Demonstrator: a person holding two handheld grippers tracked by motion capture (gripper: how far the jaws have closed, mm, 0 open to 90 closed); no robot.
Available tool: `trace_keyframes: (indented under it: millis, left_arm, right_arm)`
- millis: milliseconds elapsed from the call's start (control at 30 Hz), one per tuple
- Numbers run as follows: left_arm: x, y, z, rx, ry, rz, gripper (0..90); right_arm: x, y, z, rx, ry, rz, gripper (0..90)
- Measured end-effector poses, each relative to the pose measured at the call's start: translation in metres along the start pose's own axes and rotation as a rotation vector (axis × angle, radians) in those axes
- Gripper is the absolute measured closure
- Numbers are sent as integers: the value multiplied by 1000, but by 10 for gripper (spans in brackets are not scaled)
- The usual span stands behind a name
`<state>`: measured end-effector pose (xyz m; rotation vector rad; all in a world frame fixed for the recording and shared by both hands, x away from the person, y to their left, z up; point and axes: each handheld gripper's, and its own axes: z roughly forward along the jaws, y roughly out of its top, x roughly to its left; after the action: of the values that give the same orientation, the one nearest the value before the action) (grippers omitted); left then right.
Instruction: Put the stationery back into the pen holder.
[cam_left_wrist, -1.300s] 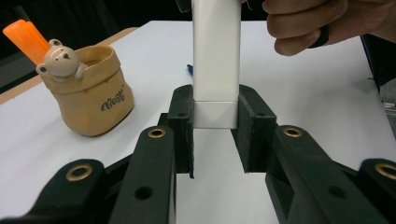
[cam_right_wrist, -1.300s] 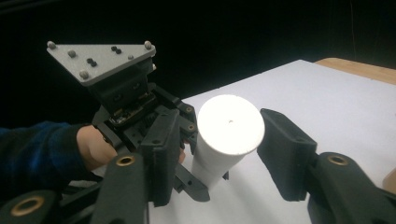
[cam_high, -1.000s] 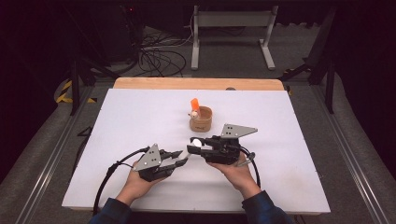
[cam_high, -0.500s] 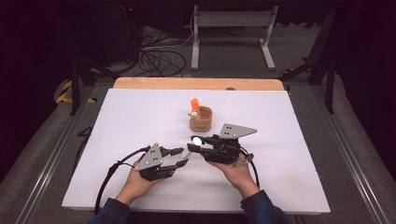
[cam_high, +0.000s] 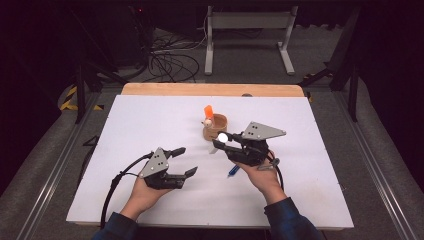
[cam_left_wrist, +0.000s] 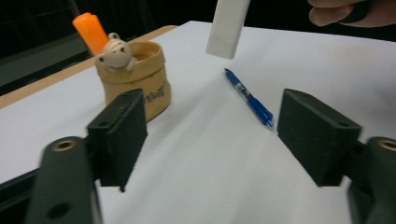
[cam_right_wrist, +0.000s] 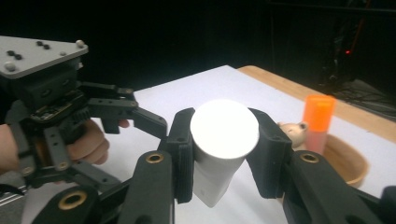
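The right gripper (cam_right_wrist: 218, 154) is clamping a white tube (cam_right_wrist: 222, 144) above the table, near the brown pot (cam_high: 215, 127). The left gripper (cam_high: 186, 161) has just been opening, nothing between its jaws, and a blue pen (cam_left_wrist: 249, 98) is lying beyond it.

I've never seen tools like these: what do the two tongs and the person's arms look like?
Both tongs, left and right, are black, with two blocky jaws on linked bars with brass-coloured pivots. Each carries a grey three-cornered plate dotted with small markers and trails a black cable. The sleeves are dark blue.

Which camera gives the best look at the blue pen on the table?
The left gripper view: the blue pen lies whole and sharp on the table. The high view shows a short blue piece beside the right hand.
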<state>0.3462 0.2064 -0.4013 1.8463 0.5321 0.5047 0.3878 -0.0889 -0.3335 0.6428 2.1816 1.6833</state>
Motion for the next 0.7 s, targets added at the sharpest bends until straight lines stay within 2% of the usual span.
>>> trace_keyframes:
  millis: [67,233,433,600,700]
  left_arm:
    - [3,0,-1,2,17,-9,169]
    - [8,-2,-7,-9,45,-19,144]
    - [13,-2,-13,-25,74,-33,120]
    - [15,-2,-14,-29,80,-51,106]
    - [15,-2,-15,-31,85,-47,100]
  right_arm:
    - [-4,4,-1,-2,-26,-6,655]
    - [-13,10,1,7,-83,-12,655]
    - [-20,19,8,31,-130,-23,655]
    - [-24,32,11,39,-158,-43,655]
    - [-28,37,16,48,-176,-46,655]
